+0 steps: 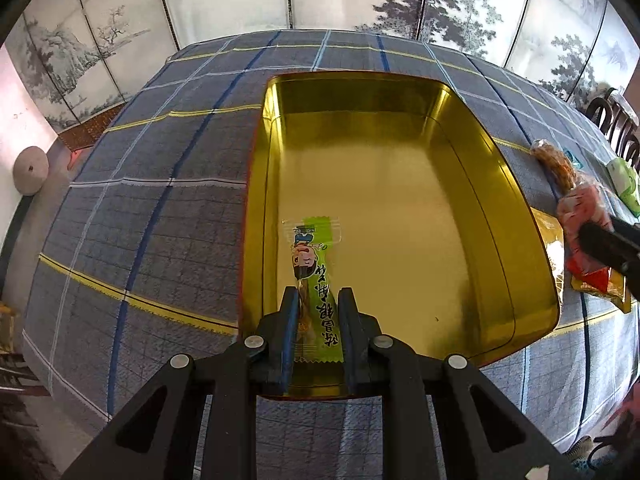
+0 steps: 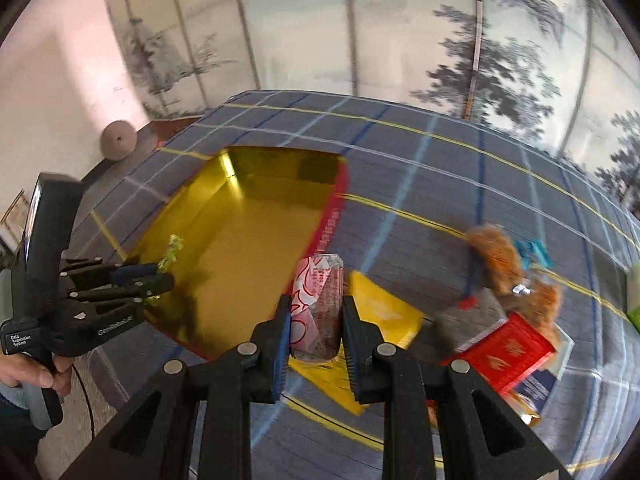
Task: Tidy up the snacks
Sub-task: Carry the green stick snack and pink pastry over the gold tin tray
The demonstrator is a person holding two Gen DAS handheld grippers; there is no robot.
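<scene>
One gold tin (image 1: 500, 184), left gripper (image 1: 318, 300) fingers pinching one green snack stick (image 1: 316, 280), right gripper (image 2: 316, 312) fingers pinching one pink packet (image 2: 318, 304)

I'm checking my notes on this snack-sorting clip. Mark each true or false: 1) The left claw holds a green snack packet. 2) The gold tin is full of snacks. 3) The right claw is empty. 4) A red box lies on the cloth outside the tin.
1) True: the left claw is shut on the green snack packet.
2) False: the gold tin holds nothing but that packet's tip.
3) False: the right claw grips a pink-and-white packet.
4) True: the red box lies right of the tin.
</scene>
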